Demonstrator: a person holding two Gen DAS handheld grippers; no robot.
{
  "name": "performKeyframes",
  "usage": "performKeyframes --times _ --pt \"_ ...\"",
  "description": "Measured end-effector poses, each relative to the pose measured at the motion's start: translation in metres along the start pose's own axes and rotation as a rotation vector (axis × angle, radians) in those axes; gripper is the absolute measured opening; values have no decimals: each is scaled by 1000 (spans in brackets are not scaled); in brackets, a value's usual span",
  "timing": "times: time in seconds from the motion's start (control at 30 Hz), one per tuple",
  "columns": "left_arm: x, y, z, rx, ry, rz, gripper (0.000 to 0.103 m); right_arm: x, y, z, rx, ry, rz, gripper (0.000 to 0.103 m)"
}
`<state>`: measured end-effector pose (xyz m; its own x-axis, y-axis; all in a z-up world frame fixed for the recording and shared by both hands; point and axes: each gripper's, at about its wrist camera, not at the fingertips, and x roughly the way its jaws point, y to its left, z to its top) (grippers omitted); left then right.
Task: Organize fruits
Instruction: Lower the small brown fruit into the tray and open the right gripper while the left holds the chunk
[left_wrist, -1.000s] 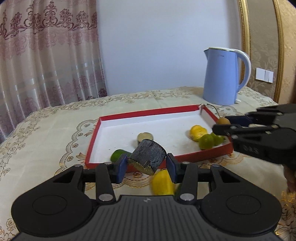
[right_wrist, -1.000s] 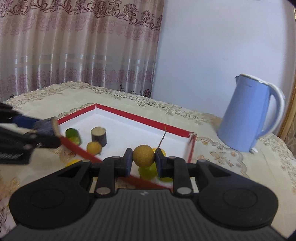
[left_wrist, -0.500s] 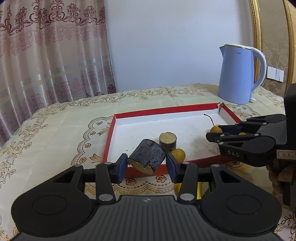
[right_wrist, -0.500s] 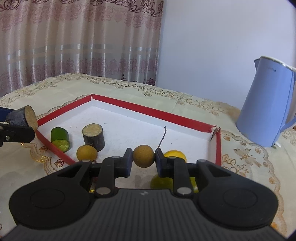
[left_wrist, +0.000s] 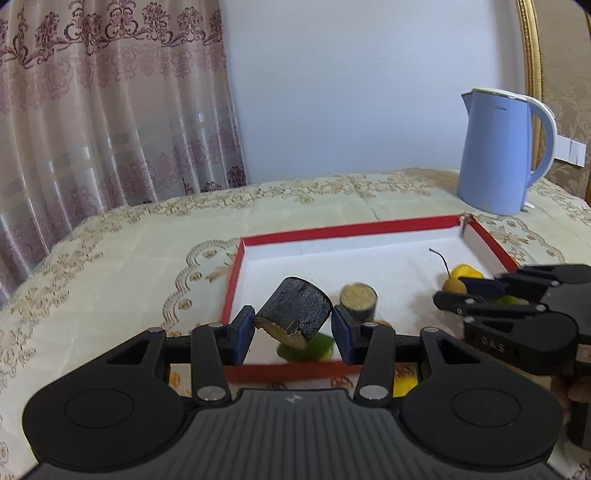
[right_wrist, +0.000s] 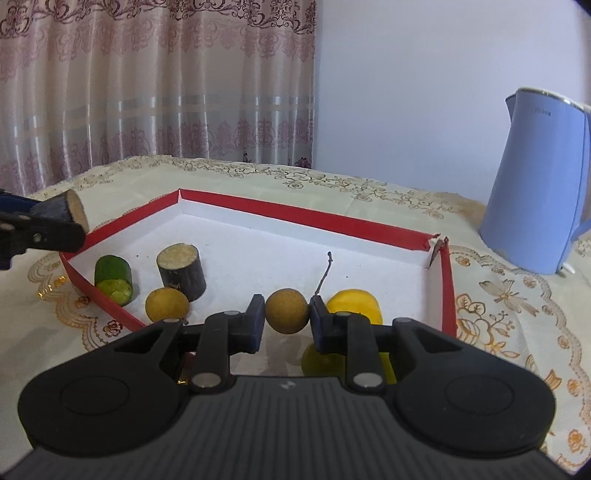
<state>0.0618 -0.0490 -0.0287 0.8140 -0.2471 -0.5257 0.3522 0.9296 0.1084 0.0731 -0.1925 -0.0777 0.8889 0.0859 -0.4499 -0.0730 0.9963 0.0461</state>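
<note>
Both grippers have come in closer over the tray (left_wrist: 351, 229) since a moment ago. Left gripper (left_wrist: 293, 325) is squeezing a dark stick piece (left_wrist: 295, 312), tilted, above the tray's near left corner. Right gripper (right_wrist: 286, 317) is squeezing a small brown ball fruit (right_wrist: 287, 311) with a thin stem, above the near right part of the tray. On the tray floor sit another stick piece (right_wrist: 181, 266), a green piece (right_wrist: 113, 278), an orange ball (right_wrist: 167, 304) and a yellow fruit (right_wrist: 354, 301). I think both held fruits are about ready to be set down inside. Far right stands a blue kettle (left_wrist: 498, 155).
</note>
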Motion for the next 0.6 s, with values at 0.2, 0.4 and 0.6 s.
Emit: performKeyframes --times 0.2,0.4,0.6 --pt "15 2 14 3 -6 31 44 1 -8 0 37 -1 33 24" --pt "25 -3 20 14 -7 34 44 2 -10 0 52 1 47 24" --pt "39 -5 21 21 9 36 44 2 -10 0 53 0 47 24"
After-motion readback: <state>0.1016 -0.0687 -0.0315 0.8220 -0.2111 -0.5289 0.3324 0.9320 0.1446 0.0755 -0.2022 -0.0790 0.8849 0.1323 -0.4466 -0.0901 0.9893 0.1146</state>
